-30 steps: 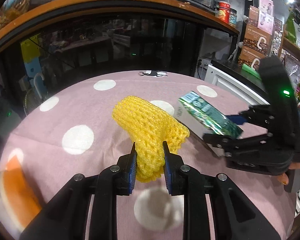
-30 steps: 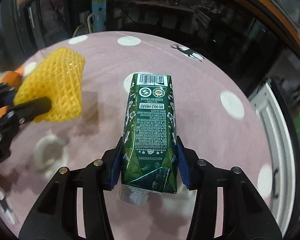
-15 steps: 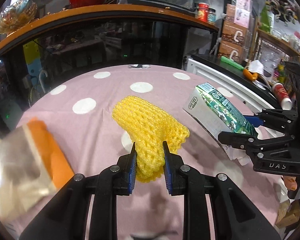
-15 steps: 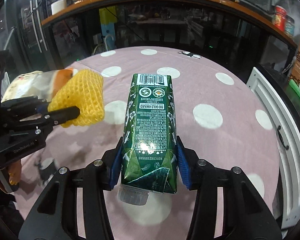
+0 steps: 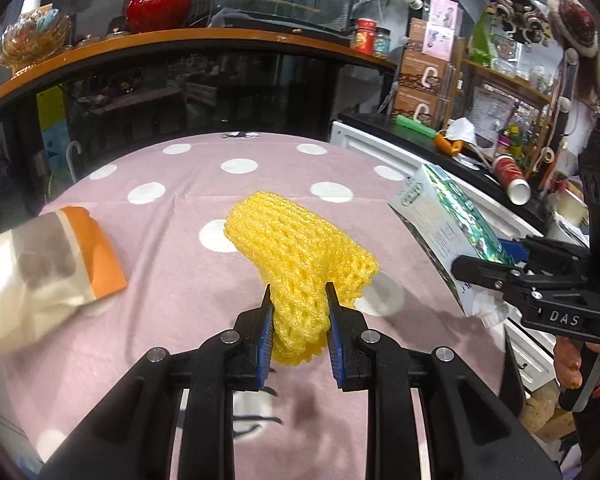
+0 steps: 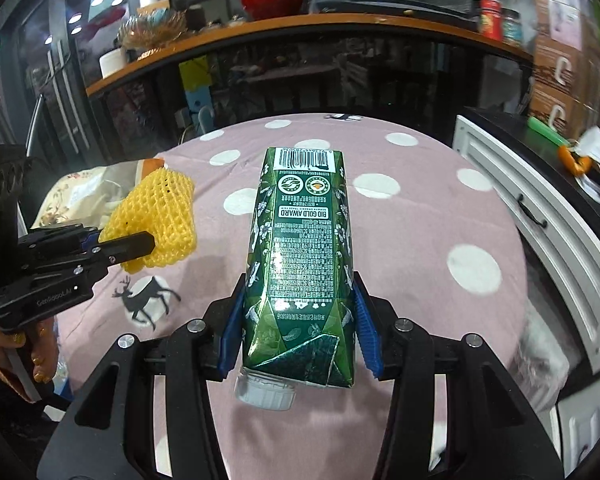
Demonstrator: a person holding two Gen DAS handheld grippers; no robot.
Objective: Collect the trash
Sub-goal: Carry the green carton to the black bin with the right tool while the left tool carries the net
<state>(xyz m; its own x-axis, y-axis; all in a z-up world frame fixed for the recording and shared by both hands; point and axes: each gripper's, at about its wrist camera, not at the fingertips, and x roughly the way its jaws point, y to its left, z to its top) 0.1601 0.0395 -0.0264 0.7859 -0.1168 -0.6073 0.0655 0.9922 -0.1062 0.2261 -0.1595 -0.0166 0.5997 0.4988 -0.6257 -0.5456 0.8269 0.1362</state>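
Note:
My left gripper is shut on a yellow foam fruit net and holds it above the pink polka-dot tablecloth. My right gripper is shut on a green drink carton, cap end toward the camera, also held above the table. In the left wrist view the carton and the right gripper are at the right. In the right wrist view the net and the left gripper are at the left.
An orange and white snack bag lies on the cloth at the left. A white cabinet stands right of the table. A dark glass counter with a wooden top runs behind, with a red vase on it.
Both grippers have risen and pulled back from the table with their loads. The snack bag has come into view at the left, and more of the room shows behind.

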